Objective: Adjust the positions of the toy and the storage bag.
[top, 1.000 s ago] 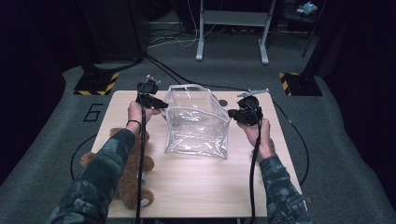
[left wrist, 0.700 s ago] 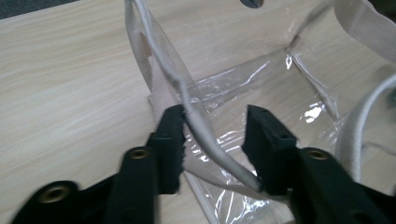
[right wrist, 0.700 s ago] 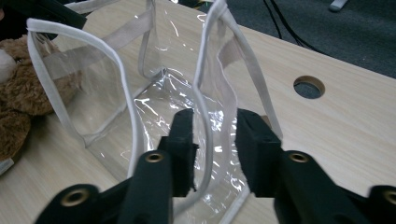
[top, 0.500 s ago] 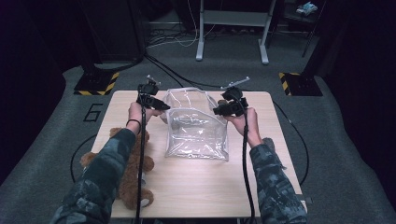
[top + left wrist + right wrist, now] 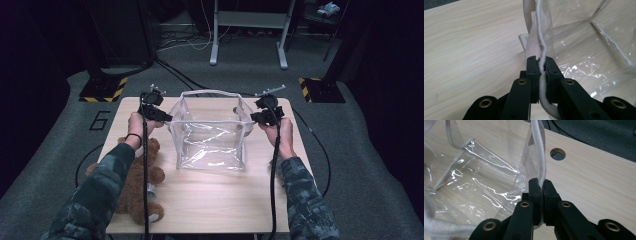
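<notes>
Two forearms reached across the table (image 5: 210, 195), stretching a clear bag (image 5: 212, 135) open at its middle; the left gripper (image 5: 167, 119) and right gripper (image 5: 252, 118) had just clamped onto its white rim (image 5: 541, 50).

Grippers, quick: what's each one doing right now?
Left gripper: shut on the clear bag's white rim, having just closed.
Right gripper: shut on the rim at the opposite side, having just closed.

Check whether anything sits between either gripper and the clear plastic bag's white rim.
Nothing does. The left gripper and right gripper are each shut directly on the white fabric rim of the clear plastic bag, holding its mouth open.
</notes>
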Demonstrator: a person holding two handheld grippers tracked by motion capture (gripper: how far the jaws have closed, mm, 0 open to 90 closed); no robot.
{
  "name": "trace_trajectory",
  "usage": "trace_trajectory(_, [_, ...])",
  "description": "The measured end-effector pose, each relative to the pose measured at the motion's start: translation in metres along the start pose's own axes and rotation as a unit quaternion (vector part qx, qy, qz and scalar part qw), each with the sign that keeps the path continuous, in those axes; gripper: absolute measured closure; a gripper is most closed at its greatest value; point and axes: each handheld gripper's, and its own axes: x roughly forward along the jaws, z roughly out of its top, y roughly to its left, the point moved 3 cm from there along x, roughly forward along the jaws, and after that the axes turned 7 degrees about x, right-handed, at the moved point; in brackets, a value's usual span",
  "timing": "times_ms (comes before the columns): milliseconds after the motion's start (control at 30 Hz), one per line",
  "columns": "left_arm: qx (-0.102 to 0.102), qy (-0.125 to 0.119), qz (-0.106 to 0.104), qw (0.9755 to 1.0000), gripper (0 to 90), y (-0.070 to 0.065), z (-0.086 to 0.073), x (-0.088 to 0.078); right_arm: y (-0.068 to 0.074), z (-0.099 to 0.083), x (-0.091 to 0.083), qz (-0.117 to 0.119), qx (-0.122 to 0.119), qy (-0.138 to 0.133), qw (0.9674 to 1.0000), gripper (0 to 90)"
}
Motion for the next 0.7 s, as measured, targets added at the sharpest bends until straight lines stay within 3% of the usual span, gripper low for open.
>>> trace_trajectory(100, [0.002, 0.004, -0.009, 0.9999, 84.4, -0.005, -0.002, -0.008, -0.003, -0.003, -0.002, -0.012, -0.009, -0.002, 0.9999, 88.2])
trace_trajectory(233, [0.007, 0.006, -0.030, 0.9995, 84.3, -0.013, -0.008, -0.019, -0.009, -0.010, -0.008, 0.000, 0.002, -0.001, 1.0000, 88.1])
trace_trajectory(333, [0.017, 0.013, -0.035, 0.9992, 84.0, -0.019, -0.014, -0.024, -0.002, -0.018, -0.017, 0.009, -0.012, -0.007, 0.9999, 87.9])
trace_trajectory(467, [0.003, 0.012, -0.040, 0.9991, 83.3, -0.019, -0.021, -0.018, 0.002, -0.024, -0.016, 0.016, -0.009, -0.011, 0.9998, 87.6])
trace_trajectory(600, [-0.027, 0.000, -0.045, 0.9986, 79.8, -0.016, -0.025, -0.010, 0.004, -0.032, -0.011, 0.030, 0.001, -0.011, 0.9995, 86.2])
trace_trajectory(700, [-0.028, -0.005, -0.043, 0.9986, 74.3, -0.015, -0.024, -0.006, 0.004, -0.035, -0.010, 0.039, 0.002, -0.017, 0.9991, 79.9])
